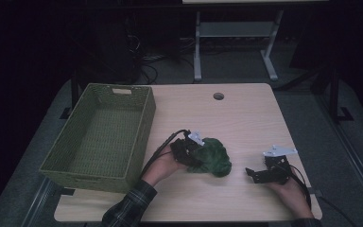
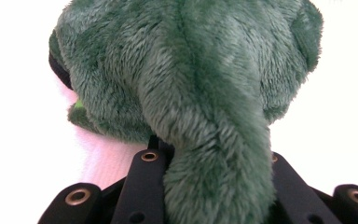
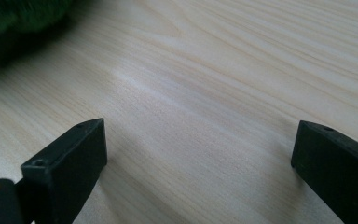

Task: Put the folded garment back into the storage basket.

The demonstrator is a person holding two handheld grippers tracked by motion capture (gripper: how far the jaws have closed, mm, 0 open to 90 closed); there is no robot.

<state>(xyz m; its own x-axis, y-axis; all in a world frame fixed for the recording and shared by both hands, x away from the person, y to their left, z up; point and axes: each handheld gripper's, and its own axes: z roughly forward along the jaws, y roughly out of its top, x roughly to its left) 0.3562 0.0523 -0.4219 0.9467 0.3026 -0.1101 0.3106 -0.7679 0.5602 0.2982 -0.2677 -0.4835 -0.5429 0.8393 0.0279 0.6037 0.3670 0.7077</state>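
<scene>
Green plush toy point(image 2: 186, 93) sits right in the left gripper point(image 1: 194, 153), pinched between its jaws. Looks grabbed, probably headed for the wicker basket point(image 1: 137, 137) to its left. Right gripper point(image 3: 196, 158) idles, spread wide.

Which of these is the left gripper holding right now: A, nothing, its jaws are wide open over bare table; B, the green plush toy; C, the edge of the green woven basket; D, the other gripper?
B: in the left gripper view the green plush toy is pinched between the black jaws, and the high view shows the left gripper at the toy, apart from the basket.
</scene>
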